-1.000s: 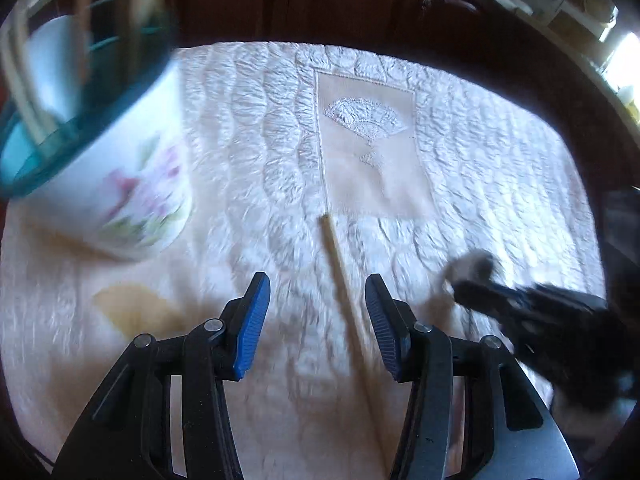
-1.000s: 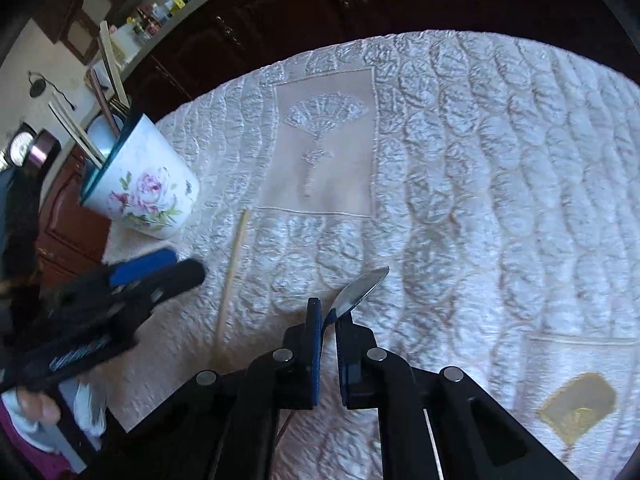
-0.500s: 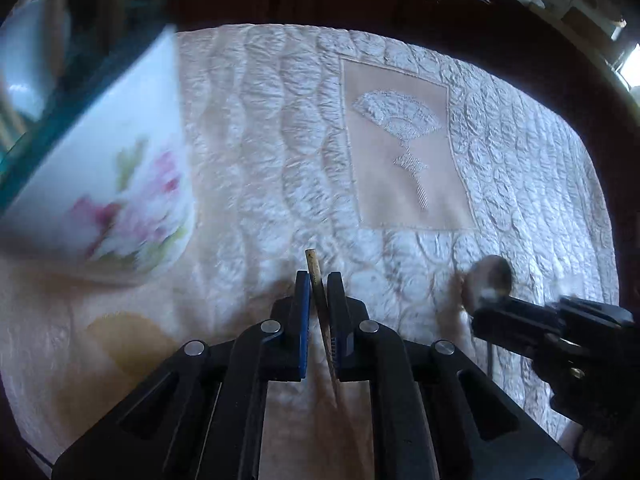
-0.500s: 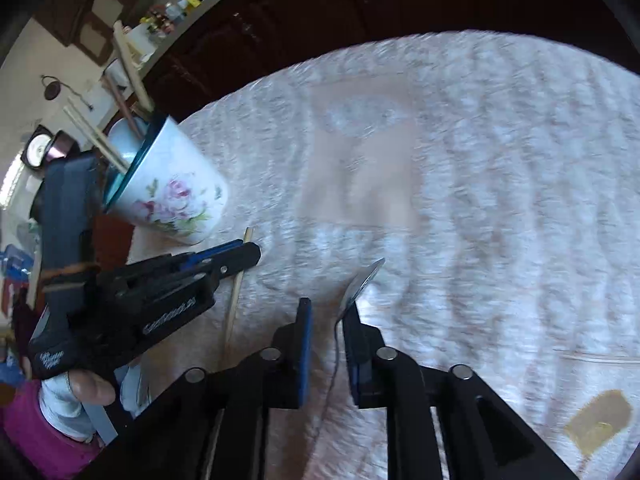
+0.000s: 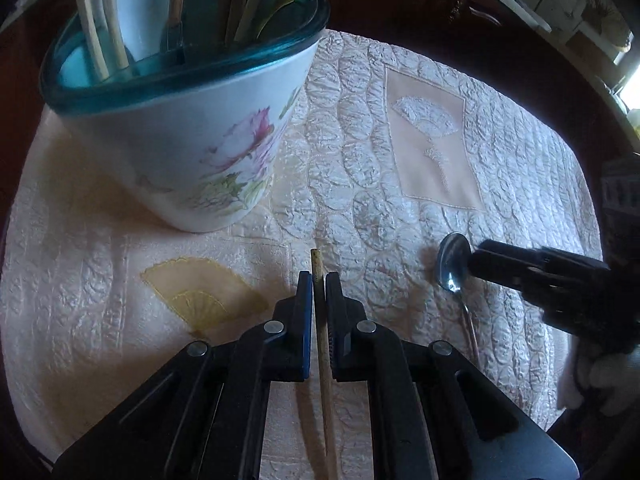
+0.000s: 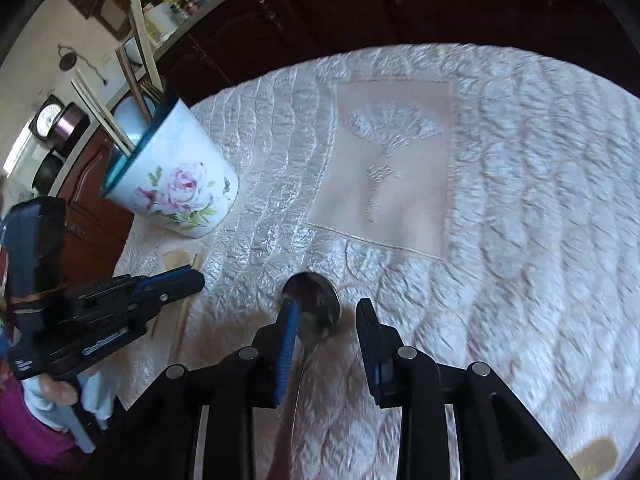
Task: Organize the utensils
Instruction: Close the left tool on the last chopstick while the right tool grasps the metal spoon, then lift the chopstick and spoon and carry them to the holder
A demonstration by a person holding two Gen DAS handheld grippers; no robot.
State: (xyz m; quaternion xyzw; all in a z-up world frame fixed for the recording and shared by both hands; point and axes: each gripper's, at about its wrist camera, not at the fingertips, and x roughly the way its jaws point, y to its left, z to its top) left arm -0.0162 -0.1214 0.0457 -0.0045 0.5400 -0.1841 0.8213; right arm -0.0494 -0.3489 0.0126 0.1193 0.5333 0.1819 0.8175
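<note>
- The flowered cup stands upright on the quilted cloth that covers the table. Wooden sticks and other utensils stand in it handles up, so it looks like the place where the loose pieces are meant to go.
- Just in front of the cup, the left gripper has its fingers pressed together on a wooden chopstick. The tip pokes out toward the cup. Holding it near that end should make it easy to tip into the cup.
- To the right of the cup, well apart from it, a metal spoon lies on the cloth. The right gripper has just been opening. Its fingers stand partly apart on either side of the bowl without pinching it, so the spoon seems set down loose.
</note>
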